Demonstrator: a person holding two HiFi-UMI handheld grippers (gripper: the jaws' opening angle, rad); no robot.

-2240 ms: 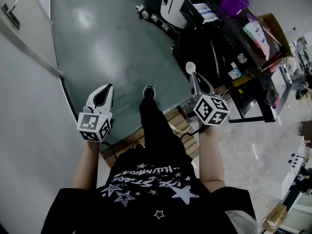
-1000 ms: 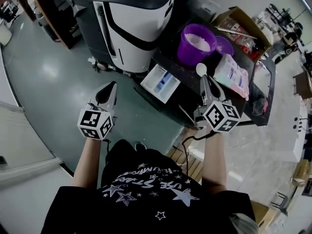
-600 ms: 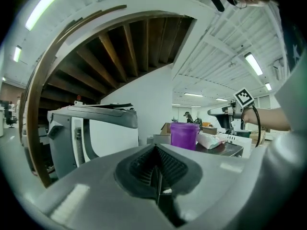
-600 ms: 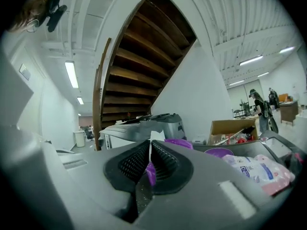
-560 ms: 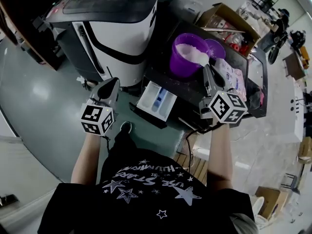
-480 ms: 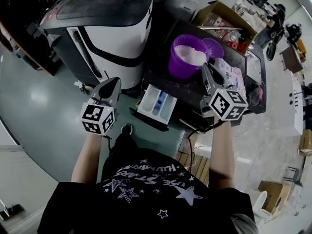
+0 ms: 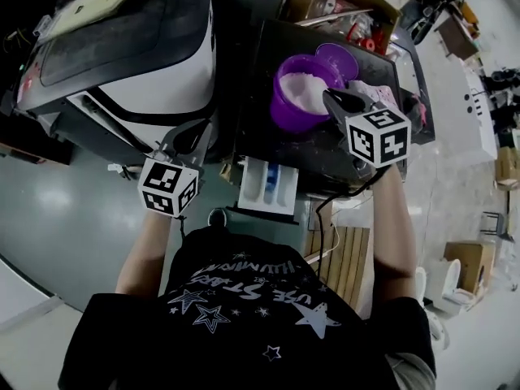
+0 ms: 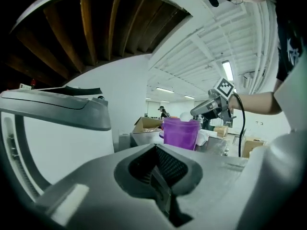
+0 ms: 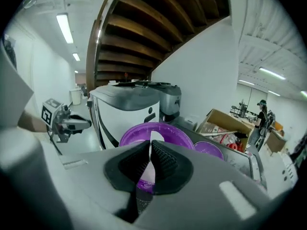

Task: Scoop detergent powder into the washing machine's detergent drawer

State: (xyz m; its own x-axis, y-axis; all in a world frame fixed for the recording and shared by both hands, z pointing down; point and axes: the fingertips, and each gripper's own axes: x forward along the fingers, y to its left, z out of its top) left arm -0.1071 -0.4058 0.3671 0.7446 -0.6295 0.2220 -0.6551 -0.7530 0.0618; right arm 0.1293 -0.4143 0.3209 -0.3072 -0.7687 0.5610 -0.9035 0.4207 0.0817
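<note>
Scooping seems only to be starting: the right gripper (image 7: 333, 97), clamped on the white spoon (image 9: 154, 137), is holding it in the purple tub (image 7: 284, 110) on the machine top (image 7: 329, 149), while the open drawer (image 7: 268, 187) below its front edge is waiting and the left gripper (image 7: 188, 140), jaws together on nothing, is hovering.

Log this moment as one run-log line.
right gripper: shut on spoon, over purple tub | left gripper: shut, empty | drawer: open
</note>
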